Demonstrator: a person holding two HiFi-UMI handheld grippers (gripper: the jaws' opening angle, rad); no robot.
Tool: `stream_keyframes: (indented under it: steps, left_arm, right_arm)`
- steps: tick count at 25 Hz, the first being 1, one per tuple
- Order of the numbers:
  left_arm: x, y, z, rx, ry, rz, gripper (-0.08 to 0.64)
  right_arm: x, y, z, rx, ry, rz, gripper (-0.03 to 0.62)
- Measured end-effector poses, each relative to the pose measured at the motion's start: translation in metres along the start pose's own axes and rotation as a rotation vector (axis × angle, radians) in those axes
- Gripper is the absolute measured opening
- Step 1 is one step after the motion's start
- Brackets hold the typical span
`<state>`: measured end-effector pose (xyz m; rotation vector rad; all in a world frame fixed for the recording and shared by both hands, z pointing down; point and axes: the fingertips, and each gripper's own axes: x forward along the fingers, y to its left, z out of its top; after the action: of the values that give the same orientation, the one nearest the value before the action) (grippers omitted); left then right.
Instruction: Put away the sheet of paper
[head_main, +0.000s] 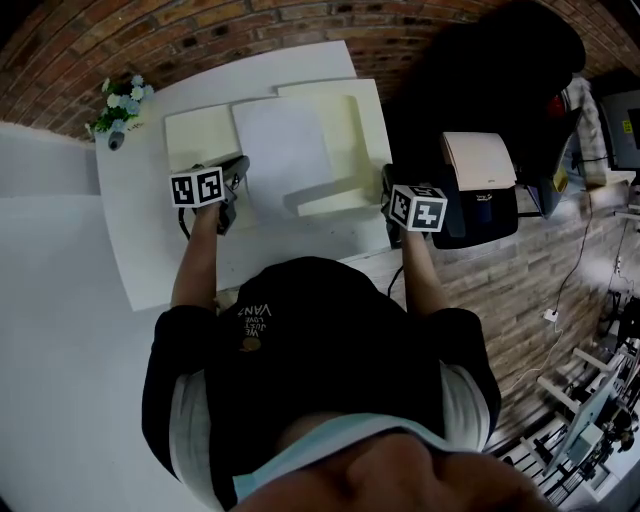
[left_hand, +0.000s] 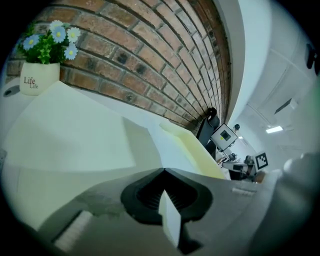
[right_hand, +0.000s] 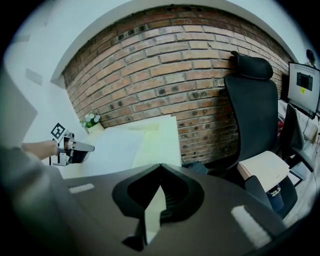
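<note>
the white sheet of paper (head_main: 282, 150) lies flat across the middle of the open pale cream card folder (head_main: 200, 135), which is spread on the white surface (head_main: 145, 235) near the brick wall. the sheet sits within the folder's span but is uncovered, so the putting away looks not yet finished.

the left hand-held gripper (left_hand: 165, 192) has its jaws pressed together on a thin pale edge at the folder's near left, where the left leaf meets the sheet. i take it for the leaf, though the sheet's own edge is just beside it and i cannot be sure. that hold likely pins the left side so it won't slide.

the right hand-held gripper (right_hand: 159, 190) is clamped on a cream strip at the folder's near right corner. that strip stands raised off the surface and throws a shadow, probably so the right part can be swung over the sheet.

a small pot of pale flowers (head_main: 118, 108) sits at the far left, well apart from all this.
</note>
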<state>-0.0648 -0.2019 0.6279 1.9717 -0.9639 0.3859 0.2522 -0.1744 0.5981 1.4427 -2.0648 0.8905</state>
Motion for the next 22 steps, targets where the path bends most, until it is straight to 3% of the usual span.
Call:
stream_keyframes:
  steps: [22]
  left_arm:
    - [0.053, -0.037, 0.002, -0.022, 0.023, -0.077, 0.000]
  right_arm:
    - [0.010, 0.000, -0.012, -0.006, 0.040, 0.052, 0.000]
